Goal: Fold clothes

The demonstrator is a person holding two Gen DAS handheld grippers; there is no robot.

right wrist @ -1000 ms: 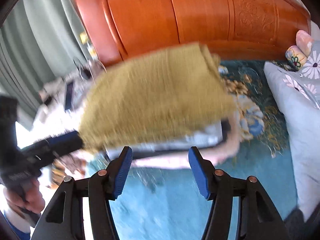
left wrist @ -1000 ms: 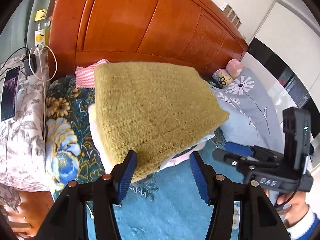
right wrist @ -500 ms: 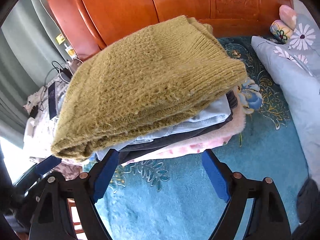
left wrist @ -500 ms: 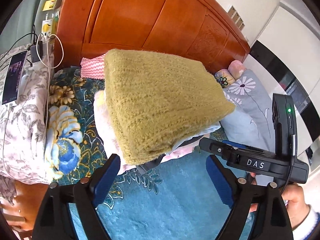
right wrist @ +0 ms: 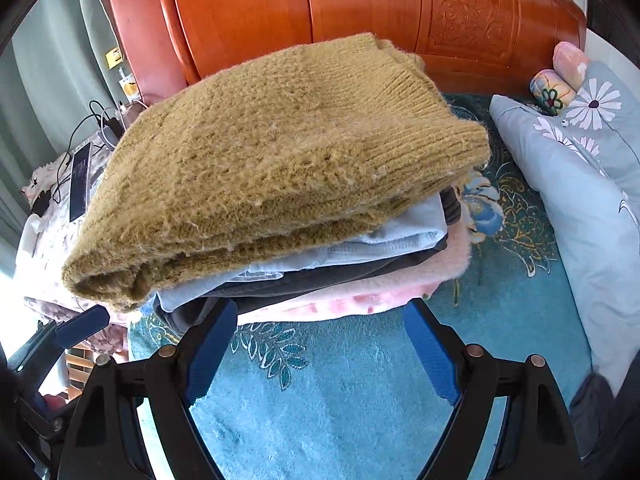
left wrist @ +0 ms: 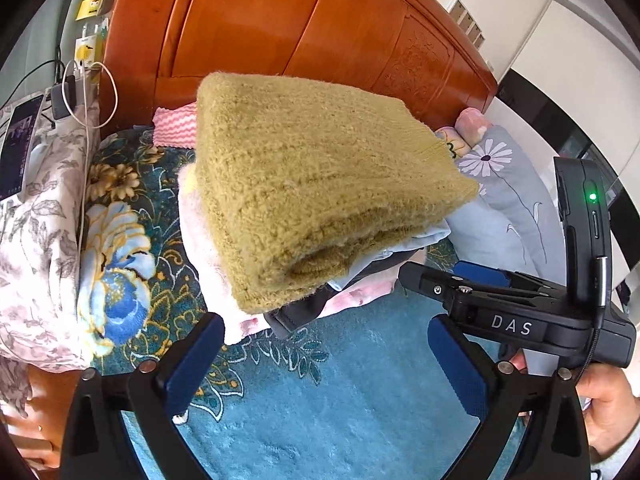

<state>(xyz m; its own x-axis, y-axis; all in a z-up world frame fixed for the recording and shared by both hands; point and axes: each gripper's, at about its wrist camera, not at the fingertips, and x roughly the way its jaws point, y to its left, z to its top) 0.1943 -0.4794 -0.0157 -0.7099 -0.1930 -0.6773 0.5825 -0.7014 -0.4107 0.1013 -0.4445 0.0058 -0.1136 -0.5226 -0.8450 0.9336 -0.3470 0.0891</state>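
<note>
The folded sweater (left wrist: 316,200) lies on top of a pile of folded clothes (right wrist: 340,264) on the bed (left wrist: 320,408), in front of the wooden headboard (left wrist: 304,28). Beneath it in the pile are a pale blue piece, a dark grey one and a pink fleece at the bottom; the sweater overhangs them towards the cameras.

The left hand-held gripper (left wrist: 320,360) has just been opening and its jaws now stand wide apart, released, with nothing between the blue pads but the teal bedspread; the nearest corner of the sweater hangs just above the gap without touching either pad. The right hand-held gripper (right wrist: 320,344) is likewise spread wide and grips nothing, its jaws having opened within the last second and then held. Its left pad looks to sit right against the dark grey garment's edge, though whether it touches is hard to tell from this angle.

In the left wrist view the right hand-held gripper comes in from the right, held by a hand (left wrist: 608,412), its tips close to the pile's pink edge.

A grey flowered pillow (right wrist: 580,168) lies to the right of the pile, a pink striped cloth (left wrist: 174,126) behind it, and a phone (left wrist: 18,152) with cables to the left.
</note>
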